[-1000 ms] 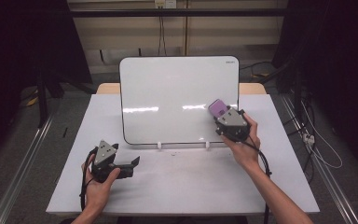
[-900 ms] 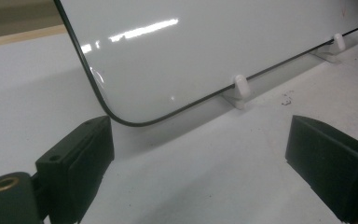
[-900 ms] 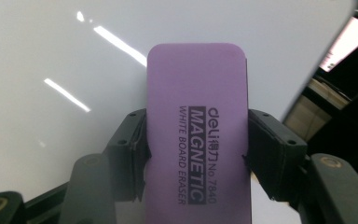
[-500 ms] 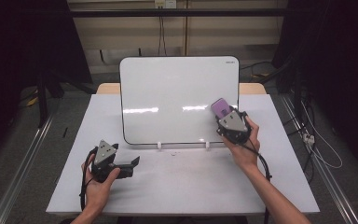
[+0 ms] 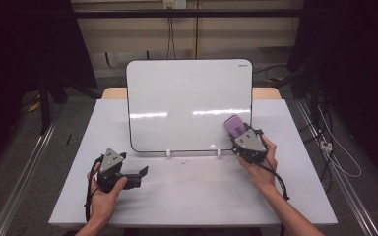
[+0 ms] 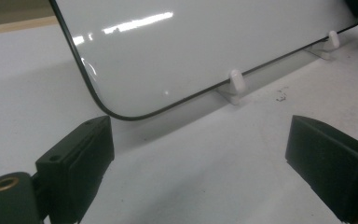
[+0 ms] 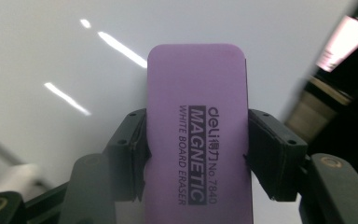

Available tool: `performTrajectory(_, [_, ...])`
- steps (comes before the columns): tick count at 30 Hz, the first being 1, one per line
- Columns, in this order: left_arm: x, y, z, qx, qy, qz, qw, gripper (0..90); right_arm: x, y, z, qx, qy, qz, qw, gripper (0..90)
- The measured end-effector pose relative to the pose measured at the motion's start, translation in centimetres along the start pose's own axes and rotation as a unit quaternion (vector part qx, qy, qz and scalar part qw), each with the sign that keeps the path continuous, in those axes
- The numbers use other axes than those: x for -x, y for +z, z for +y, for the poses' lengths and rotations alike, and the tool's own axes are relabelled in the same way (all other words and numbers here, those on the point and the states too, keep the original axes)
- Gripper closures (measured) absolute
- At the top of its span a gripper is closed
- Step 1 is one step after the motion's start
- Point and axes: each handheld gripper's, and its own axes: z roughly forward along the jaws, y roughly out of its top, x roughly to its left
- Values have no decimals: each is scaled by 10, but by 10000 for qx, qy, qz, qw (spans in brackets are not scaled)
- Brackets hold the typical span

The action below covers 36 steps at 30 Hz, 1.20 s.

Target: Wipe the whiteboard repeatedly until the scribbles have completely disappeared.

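A blank whiteboard [image 5: 189,103] stands upright on two small white feet at the middle of the table. My right gripper [image 5: 241,135] is shut on a purple whiteboard eraser [image 5: 236,126] and holds it against the board's lower right corner. In the right gripper view the eraser [image 7: 198,135] sits clamped between both black jaws, its printed label facing the camera, with the board [image 7: 74,56] right behind it. My left gripper [image 5: 140,175] rests open on the table in front of the board's lower left corner [image 6: 121,109], with nothing between its jaws [image 6: 205,163].
The white table [image 5: 192,196] is bare in front of the board. White board feet [image 6: 235,84] stand just ahead of the left gripper. Cables lie on the floor to the right of the table [image 5: 339,157]; dark curtains hang at both sides.
The right gripper with the eraser has slid slightly down and to the right along the board's lower right area. The left gripper has stayed still.
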Motion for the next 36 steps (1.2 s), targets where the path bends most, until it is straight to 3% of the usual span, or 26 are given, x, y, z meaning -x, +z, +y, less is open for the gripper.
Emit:
performTrajectory(3, [1, 0, 1, -6, 28, 10, 10000, 77, 19, 2, 1, -43, 218, -255, 9994, 420])
performTrajectory(6, [2, 0, 2, 6, 28, 0, 10000, 77, 23, 4, 4, -1, 206, -324, 9993, 420])
performTrajectory(8, [2, 0, 1, -4, -3, -7, 10000, 77, 17, 5, 5, 16, 105, -303, 9995, 420])
performTrajectory(14, [1, -1, 1, 14, 20, 28, 10000, 77, -16, 3, 7, 46, -155, 74, 9998, 420])
performTrajectory(18, [1, -3, 0, 38, 31, 34, 10000, 77, -33, 3, 9, 41, -86, 511, 9986, 419])
performTrajectory(21, [0, -3, -1, 15, 30, 18, 10000, 77, -41, 3, 12, 33, -280, 574, 9980, 419])
performTrajectory(24, [-1, -3, -1, 10, -9, 19, 10000, 77, -33, 4, 11, 37, -139, 568, 9983, 420])
performTrajectory(30, [-1, -2, -2, 6, -43, 1, 10000, 77, 2, 5, 9, -10, 368, 159, 9992, 420])
performTrajectory(36, [-1, -2, -3, -15, -49, -50, 10000, 77, 7, 3, 8, -70, 566, 289, 9980, 420])
